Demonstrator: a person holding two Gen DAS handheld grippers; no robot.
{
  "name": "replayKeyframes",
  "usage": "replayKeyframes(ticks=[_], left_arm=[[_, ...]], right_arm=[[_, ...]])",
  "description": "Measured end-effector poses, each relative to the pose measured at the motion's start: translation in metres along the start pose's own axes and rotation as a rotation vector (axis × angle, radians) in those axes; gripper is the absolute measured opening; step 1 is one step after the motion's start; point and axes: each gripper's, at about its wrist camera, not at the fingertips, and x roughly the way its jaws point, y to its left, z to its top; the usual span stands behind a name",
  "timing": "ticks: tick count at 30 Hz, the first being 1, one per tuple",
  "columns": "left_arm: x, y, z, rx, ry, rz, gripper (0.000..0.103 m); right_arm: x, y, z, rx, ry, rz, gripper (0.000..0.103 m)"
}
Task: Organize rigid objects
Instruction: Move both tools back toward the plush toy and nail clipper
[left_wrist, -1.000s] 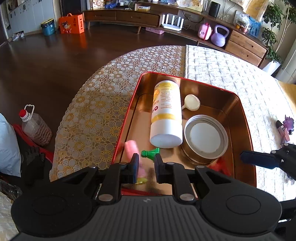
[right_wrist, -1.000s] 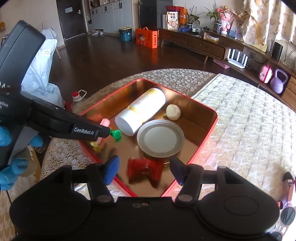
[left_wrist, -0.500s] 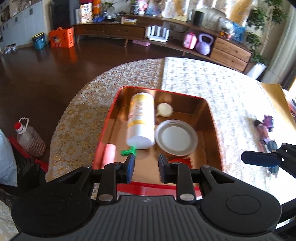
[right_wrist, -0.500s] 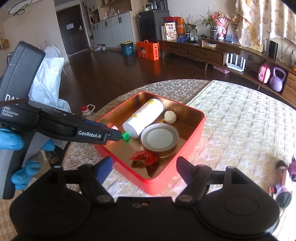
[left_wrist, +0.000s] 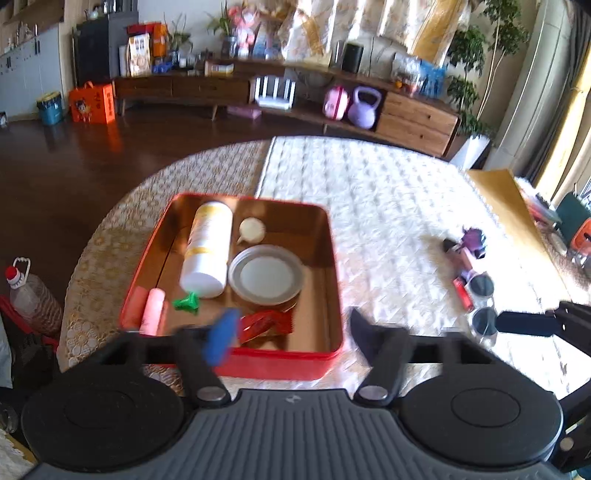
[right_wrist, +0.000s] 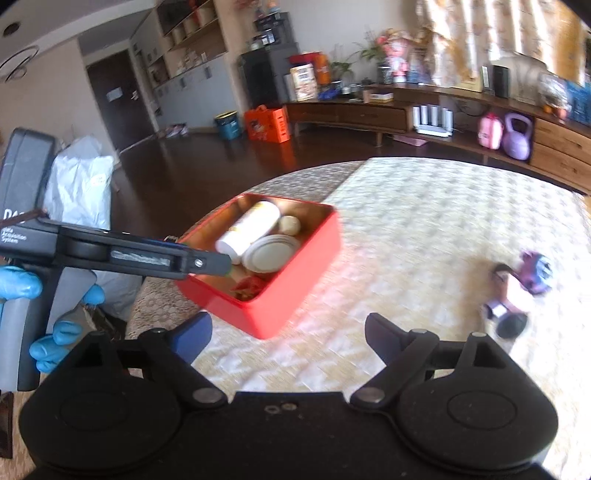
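A red tin box (left_wrist: 280, 365) sits on the cloth-covered desk (left_wrist: 388, 206), serving as the landmark for everything gathered so far. Inside it a white bottle with yellow bands (left_wrist: 207, 254) lies on its side along the box's left half, its long axis running from the near side to the far side, flat base toward the camera; its label is too blurred to read. Just right of the bottle lies a round metal lid (left_wrist: 266, 274), flat, with a small cream-coloured piece (left_wrist: 252, 229) beyond it near the far wall. At the box's near left corner a pink cylinder (left_wrist: 153, 311) lies with its long axis also running near to far, a small green piece (left_wrist: 187, 303) just beside it and a crumpled red wrapper (left_wrist: 266, 323) at the near wall. Well to the right of the box, on the white quilted cloth, lies a cluster of purple and pink items (left_wrist: 469, 258). The left gripper (left_wrist: 291, 332) hangs over the box's near edge, its jaws opening with nothing between them. The right gripper (right_wrist: 288, 334) hovers to the right of the box, its jaws likewise opening and empty. In the right wrist view, a blue-gloved hand (right_wrist: 22, 295) grips the left tool's handle, whose white lettering is only partly legible, ending in "System".
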Motion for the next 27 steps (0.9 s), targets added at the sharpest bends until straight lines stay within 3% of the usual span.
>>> replayKeyframes(ticks=[12,16,22,27], left_arm=[[0.006,-0.062,-0.007,0.054,0.014,-0.077,0.076],[0.014,-0.083,-0.012,0.065,0.019,-0.095,0.082],[0.029,-0.115,-0.014,0.073,0.034,-0.136,0.083],[0.038,-0.144,-0.014,0.137,0.007,-0.13,0.083]], right_arm=[[-0.051,-0.07,-0.029,0.127,-0.06,-0.116,0.099],[-0.063,-0.097,-0.035,0.161,-0.091,-0.147,0.103],[-0.07,-0.135,-0.033,0.199,-0.117,-0.211,0.103],[-0.066,-0.168,-0.028,0.23,-0.122,-0.25,0.103]])
